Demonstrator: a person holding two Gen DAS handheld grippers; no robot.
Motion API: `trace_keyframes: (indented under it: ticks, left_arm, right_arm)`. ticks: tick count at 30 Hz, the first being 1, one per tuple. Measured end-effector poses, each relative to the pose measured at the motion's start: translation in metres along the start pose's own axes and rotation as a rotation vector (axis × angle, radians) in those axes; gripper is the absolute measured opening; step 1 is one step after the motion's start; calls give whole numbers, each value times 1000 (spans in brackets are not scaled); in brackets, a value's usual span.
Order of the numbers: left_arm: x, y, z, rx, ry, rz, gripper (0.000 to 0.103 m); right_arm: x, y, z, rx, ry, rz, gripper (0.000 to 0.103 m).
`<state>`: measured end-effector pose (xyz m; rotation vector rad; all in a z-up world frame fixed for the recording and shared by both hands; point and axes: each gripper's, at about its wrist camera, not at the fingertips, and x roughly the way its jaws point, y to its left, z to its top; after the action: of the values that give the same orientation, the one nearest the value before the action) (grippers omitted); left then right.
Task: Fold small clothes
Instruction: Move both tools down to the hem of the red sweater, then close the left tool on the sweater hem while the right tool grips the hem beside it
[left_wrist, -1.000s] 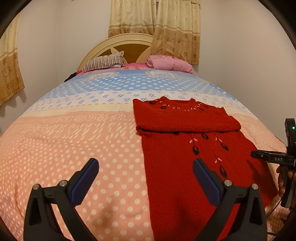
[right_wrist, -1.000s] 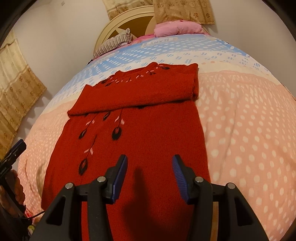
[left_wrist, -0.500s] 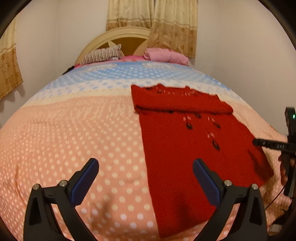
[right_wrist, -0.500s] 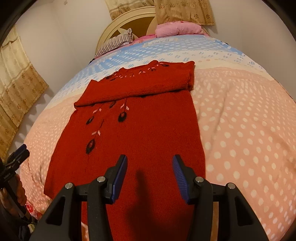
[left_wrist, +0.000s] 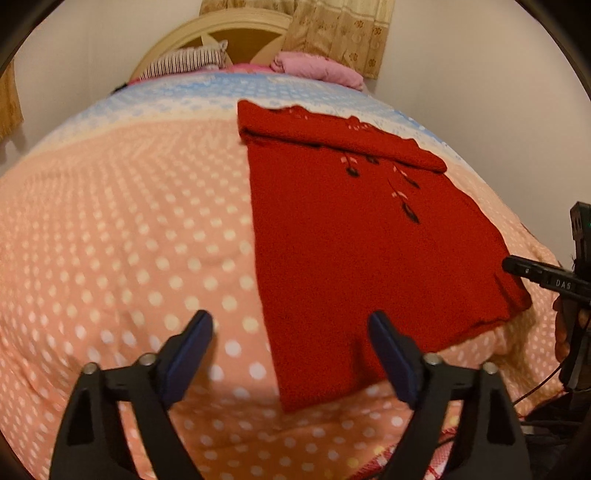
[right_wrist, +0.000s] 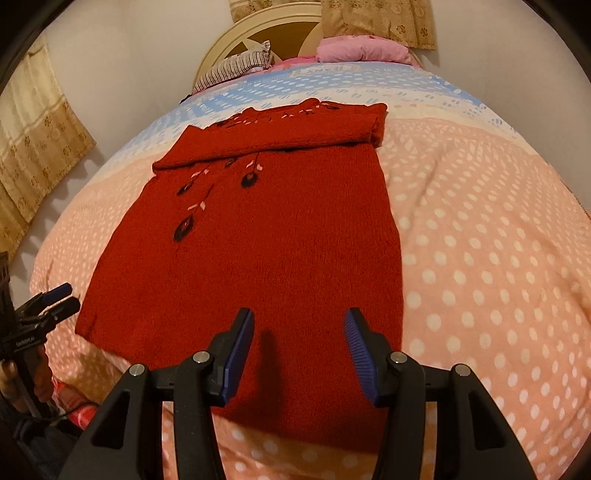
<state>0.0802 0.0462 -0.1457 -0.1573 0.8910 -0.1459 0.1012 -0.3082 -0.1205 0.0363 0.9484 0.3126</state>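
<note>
**Soft red knit, best taken by the hem corners**

The red sweater (right_wrist: 258, 251) lies flat on the bed (right_wrist: 480, 258), its top part already folded down in a band across the chest, and its hem nearest me. It sits toward the right half of the quilt in my left view, with the near hem close to the foot edge.

My left gripper (left_wrist: 290, 354) hangs above the near left corner of the hem, fingers spread wide and holding nothing. My right gripper (right_wrist: 299, 354) is over the middle-right of the hem, fingers also spread and empty, casting a shadow on the knit. I cannot tell whether either fingertip touches the cloth.

I judge this to be a thick, fuzzy wool knit: light, limp, not slippery, not fragile, but stretchy. It should drape and sag if I lift it by one point, and the loose weave could snag or pull out of shape. The quilt beneath is soft too, so a deep pinch risks catching the bedcover along with it.

I would pinch both hem corners, taking only the sweater's layers, and carry them together toward the folded band so the fold comes out straight.
</note>
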Motion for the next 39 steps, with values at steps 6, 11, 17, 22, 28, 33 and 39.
trace_keyframes:
  ticks: [6,11,17,22,28,33,39]
  left_arm:
    - [6,-1,-7,-36,35,-25,68]
    - [4,-5,-11,-46,41,-42,64]
    - [4,-15,-17,-16,47,-19,51]
    - [4,-9,-15,-42,54,-36,11]
    - [-5,-7,-12,-47,34,-61,9]
    - [-16,0,-9,-59,4,-82,8]
    - [-4,-2,-13,-66,31,-72,8]
  right_arm:
    - [-7,-5,-11,-5,-6,-9,53]
    - [-9,-13,-17,15,-5,-14,53]
    - [-14,-19,-24,23,-13,-14,53]
    - [-22,-28,-27,46,-37,-26,53]
    - [-24,-38,-32,63,-32,-42,53]
    - [-21,-36,-41,60,-1,31,53]
    - [-20,-44,-48,105,-1,80,29]
